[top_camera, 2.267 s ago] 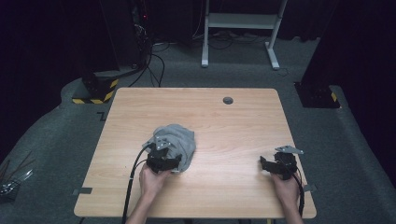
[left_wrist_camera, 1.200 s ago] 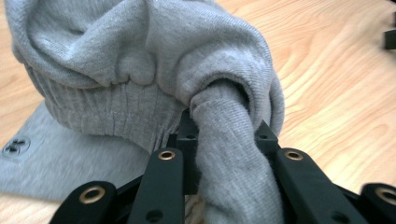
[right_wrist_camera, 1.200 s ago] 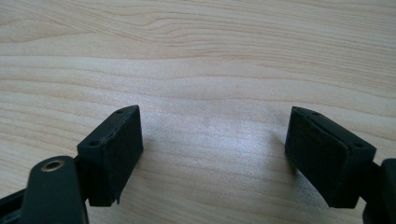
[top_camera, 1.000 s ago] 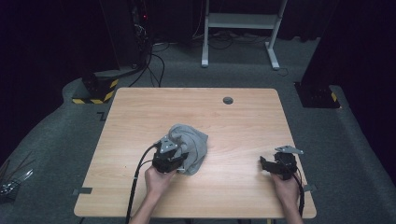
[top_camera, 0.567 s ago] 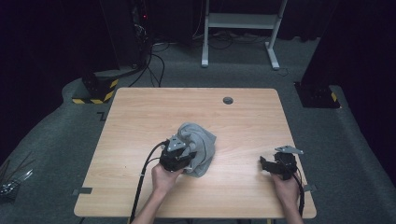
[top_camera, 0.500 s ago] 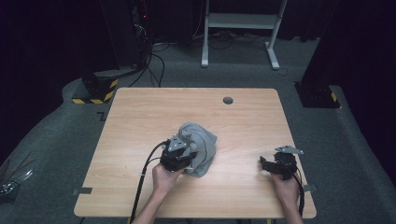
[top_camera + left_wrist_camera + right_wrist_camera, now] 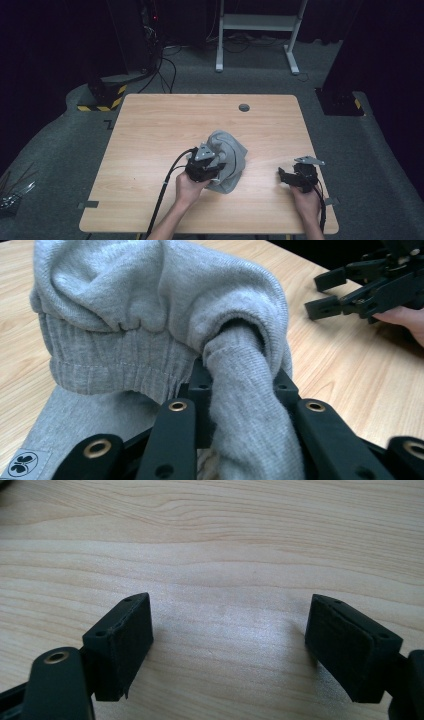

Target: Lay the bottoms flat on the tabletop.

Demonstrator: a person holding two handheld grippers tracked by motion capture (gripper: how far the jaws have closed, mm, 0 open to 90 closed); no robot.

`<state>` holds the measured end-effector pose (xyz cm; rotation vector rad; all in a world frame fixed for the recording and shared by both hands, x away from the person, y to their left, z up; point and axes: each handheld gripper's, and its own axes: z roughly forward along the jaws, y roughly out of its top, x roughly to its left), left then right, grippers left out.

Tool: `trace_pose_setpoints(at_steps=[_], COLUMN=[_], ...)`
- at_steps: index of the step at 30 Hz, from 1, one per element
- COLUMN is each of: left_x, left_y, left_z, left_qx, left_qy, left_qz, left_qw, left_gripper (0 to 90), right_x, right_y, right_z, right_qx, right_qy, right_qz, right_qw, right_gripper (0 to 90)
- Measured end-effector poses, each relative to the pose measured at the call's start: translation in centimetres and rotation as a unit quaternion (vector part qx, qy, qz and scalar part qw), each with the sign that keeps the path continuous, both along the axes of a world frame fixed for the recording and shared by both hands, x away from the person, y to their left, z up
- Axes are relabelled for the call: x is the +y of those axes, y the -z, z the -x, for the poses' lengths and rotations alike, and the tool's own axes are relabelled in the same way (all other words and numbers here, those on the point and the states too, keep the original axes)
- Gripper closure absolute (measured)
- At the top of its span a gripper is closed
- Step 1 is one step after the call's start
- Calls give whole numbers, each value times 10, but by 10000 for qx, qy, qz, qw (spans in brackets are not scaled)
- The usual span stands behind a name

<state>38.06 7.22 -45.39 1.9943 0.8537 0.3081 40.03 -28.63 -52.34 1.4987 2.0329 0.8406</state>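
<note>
Black grippers (image 7: 298,176), brass-ringed screw holes, black cables (image 7: 165,187)

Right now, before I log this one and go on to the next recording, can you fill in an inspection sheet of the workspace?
Surface: light wood table, with a small dark round cap near its far edge.
Job's things: one crumpled grey sweatshirt at mid-table; ribbed hem and a small logo patch show in the left gripper view.
Clutter: two strips of tape at the near corners.
Grippers: left gripper clamped on a bunched fold of the sweatshirt; right gripper open over bare wood, holding nothing.
Cables: black cable trails from the left gripper off the near edge.
Surroundings: grey carpet, white table frame, dark stand with yellow-black striped base.
</note>
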Motion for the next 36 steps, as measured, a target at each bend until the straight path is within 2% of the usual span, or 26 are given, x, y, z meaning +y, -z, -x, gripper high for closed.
trace_pose_setpoints(at_steps=[2,6,7,8,9,11,15,18,20,22,24,25,27,28,29,30,33,34,35,36], left_x=[-2,-6,-7,-7,-6,-3,6,15,21,23,22,21,18,16,13,12,8,7,8,7], left_y=[1,12,14,16,18,20,14,6,1,-1,-1,0,3,4,7,8,12,13,15,16], left_z=[-2,-7,-8,-8,-9,-8,0,10,17,23,30,33,37,39,40,41,39,37,35,34], left_qx=[44,155,185,196,193,211,144,74,72,107,85,88,81,63,78,80,111,117,130,162], left_qy=[41,-22,-56,-101,-166,-269,-344,-340,-358,-323,-253,-227,-166,-134,-117,-99,-131,-171,-218,-248], left_qz=[30,-61,-76,-111,-125,-113,-111,-116,-46,-3,-86,-95,-209,-293,-353,-409,-455,-467,-482,-484], left_qw=[10000,9999,9998,9997,9996,9994,9992,9993,9993,9994,9996,9997,9996,9995,9993,9991,9988,9987,9985,9984], left_gripper=[712,665,611,611,542,510,395,372,352,330,325,314,305,299,290,290,288,291,314,314], right_x=[0,0,0,0,0,0,1,2,4,6,7,9,11,15,25,25,40,45,57,57], right_y=[0,0,0,0,0,0,0,0,0,0,-1,-3,-4,-4,-5,-5,-7,-9,-11,-11], right_z=[0,0,0,0,0,0,0,0,1,3,3,5,7,9,14,14,21,24,28,28], right_qx=[-1,-2,-1,-1,6,-2,6,2,7,-12,22,76,104,118,114,114,-2,-71,-179,-179], right_qy=[0,0,0,0,7,-12,-78,-157,-258,-345,-412,-453,-508,-628,-958,-958,-1295,-1417,-1754,-1754], right_qz=[0,1,0,0,-7,-1,-5,5,9,26,-12,6,-5,-5,-35,-35,-22,-39,-165,-165], right_qw=[10000,10000,10000,10000,10000,10000,10000,9999,9997,9994,9991,9989,9987,9980,9953,9953,9916,9899,9842,9842], right_gripper=[189,189,189,189,189,189,190,190,191,217,242,314,332,348,383,383,436,458,483,509])
